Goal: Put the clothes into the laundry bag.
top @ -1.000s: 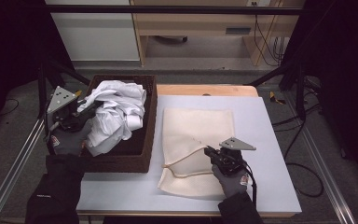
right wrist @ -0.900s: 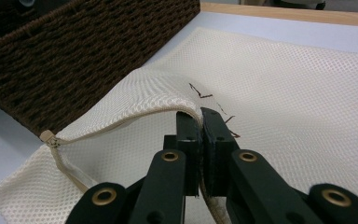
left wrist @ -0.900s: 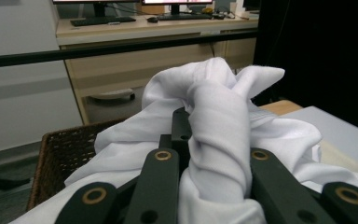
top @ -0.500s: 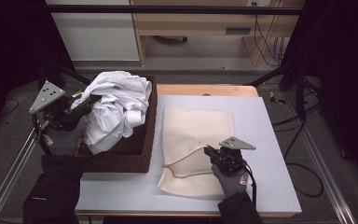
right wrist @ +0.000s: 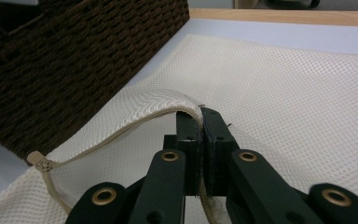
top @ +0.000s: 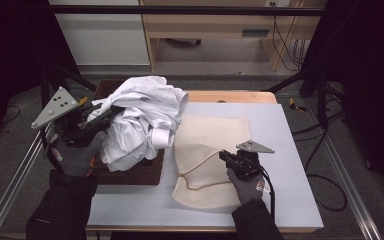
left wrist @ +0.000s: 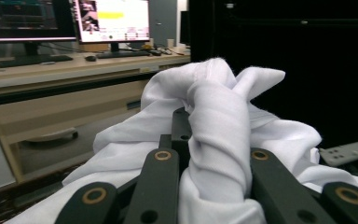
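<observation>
the left gripper is clenched on a bunch of white cloth, holding it up over the dark woven basket at the left side of the table. in the left gripper view the cloth is twisted into a thick roll pinched between the two black jaws, and more of it spills out to both sides. from above, the cloth hangs in loose folds from the jaws, with its lower part draped over the basket's right edge, just beside the mesh bag.

the right gripper is clenched on the rim of the cream mesh bag, which lies flat on the table to the right of the basket. in the right gripper view its jaws are pressed together on the bag's edge, lifting it into a low arch so the mouth gapes a little toward the basket. the rest of the bag lies flat on the table.
</observation>
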Demonstrator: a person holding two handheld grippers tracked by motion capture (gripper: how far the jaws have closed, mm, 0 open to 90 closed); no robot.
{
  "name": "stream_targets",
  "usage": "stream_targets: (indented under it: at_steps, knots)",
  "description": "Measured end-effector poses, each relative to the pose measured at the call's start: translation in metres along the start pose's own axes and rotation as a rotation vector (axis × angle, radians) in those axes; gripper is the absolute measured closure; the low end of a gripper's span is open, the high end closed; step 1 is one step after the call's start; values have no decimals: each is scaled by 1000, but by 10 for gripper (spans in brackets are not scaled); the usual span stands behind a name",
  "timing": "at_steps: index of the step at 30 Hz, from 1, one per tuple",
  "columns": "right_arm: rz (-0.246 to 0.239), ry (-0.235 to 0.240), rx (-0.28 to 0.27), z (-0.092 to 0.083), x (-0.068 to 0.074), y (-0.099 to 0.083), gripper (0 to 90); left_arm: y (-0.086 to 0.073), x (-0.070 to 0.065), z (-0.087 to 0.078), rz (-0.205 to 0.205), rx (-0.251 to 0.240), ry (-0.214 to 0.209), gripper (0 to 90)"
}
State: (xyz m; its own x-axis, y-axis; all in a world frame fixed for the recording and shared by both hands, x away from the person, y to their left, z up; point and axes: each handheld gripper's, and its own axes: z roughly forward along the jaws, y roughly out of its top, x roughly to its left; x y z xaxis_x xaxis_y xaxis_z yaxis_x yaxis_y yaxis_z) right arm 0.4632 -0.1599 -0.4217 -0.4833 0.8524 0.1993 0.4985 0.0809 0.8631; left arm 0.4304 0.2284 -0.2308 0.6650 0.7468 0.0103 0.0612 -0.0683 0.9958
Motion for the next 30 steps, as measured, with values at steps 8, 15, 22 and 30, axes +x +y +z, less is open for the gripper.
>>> stream_targets:
  at_steps: [8, 15, 22, 30]
  knots:
    - [37, -9, -15, 8, -8, 6, 873, 3, -32, 6, 31, 12, -104, 801]
    - [59, -12, -25, 10, -14, 7, 873, -1, -51, 7, 41, 35, -183, 801]
    - [80, -6, -30, 12, -18, 7, 872, -11, -66, 5, 28, 60, -260, 801]
    - [85, -5, -34, 11, -21, 8, 873, -31, -83, 3, 41, 117, -326, 801]
